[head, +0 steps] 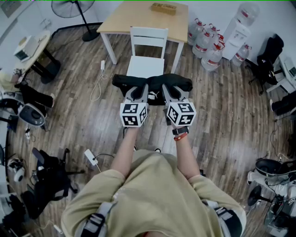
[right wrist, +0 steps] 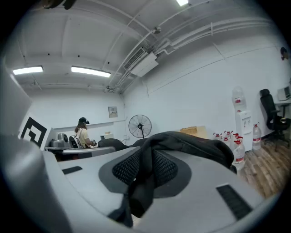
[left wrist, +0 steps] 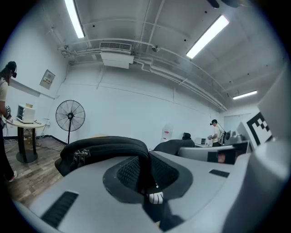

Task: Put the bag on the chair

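A black bag [head: 152, 84] hangs between my two grippers, just in front of the white chair [head: 147, 51] and level with the front of its seat. My left gripper [head: 140, 90] is shut on the bag's left part. In the left gripper view the pads [left wrist: 132, 170] pinch a fold of the black fabric [left wrist: 104, 150]. My right gripper [head: 167, 90] is shut on the right part. There the jaws clamp a dark strap of the bag [right wrist: 191, 143], which runs down between them. The chair seat is bare.
Behind the chair stands a wooden table [head: 138, 21] with a cardboard box [head: 163, 8]. Water bottles [head: 206, 44] and a dispenser [head: 240, 28] are at the back right, a fan [head: 85, 23] at the back left. A power strip with cable [head: 101, 76] lies left of the chair.
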The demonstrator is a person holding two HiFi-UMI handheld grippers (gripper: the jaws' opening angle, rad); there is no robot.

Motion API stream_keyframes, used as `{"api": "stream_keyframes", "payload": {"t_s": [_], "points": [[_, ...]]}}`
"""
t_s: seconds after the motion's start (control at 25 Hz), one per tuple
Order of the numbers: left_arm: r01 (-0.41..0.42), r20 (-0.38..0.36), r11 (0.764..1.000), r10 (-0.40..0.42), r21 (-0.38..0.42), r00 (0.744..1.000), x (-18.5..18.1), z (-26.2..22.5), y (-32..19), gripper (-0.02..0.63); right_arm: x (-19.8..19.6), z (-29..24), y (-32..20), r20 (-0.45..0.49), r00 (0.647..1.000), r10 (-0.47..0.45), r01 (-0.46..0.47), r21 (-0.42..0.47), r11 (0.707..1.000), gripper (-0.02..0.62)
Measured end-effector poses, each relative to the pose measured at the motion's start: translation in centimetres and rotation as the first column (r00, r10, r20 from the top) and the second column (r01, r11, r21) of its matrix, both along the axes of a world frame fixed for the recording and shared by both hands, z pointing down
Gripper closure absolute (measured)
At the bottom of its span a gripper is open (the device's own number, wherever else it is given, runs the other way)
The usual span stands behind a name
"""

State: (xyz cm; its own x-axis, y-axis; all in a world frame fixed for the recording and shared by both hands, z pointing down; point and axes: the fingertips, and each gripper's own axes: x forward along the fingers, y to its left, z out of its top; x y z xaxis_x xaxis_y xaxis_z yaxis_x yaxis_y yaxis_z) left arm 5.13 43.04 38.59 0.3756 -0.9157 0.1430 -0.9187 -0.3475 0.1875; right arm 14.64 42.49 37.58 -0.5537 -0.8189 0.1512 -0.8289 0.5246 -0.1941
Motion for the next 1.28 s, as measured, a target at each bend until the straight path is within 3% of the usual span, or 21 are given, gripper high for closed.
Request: {"api": "stream_keyframes", "payload": {"t_s": [0.28, 0.68, 0.92, 1.28], "points": [[0.002, 0.028, 1.000, -0.003, 0.022, 1.000, 3.3, -0.4, 1.1, 0.546, 3.3, 0.0, 0.7, 0.052, 0.998, -0.021, 0.021, -0.002, 1.000, 0.503], [0.017, 0.043, 0.997, -0.013, -0.079, 0.999, 3.3, 4.0, -0.2, 0.546, 3.3, 4.6, -0.5, 0.075, 0.997, -0.024, 0.034, -0.134, 0.990, 0.499], [-0.008, 0.028, 0.995, 0.010, -0.102, 1.000, 3.0, 6.6, -6.5, 0.546, 3.1, 7.1, -6.7, 0.068, 0.998, -0.015, 0.027, -0.181, 0.983, 0.494], [-0.049, -0.031, 0.995, 0.046, -0.092, 0.998, -1.1, 4.8, -22.4, 0.546, -0.8, 5.0, -21.7, 0.066, 0.998, 0.025, -0.013, -0.173, 0.985, 0.494]]}}
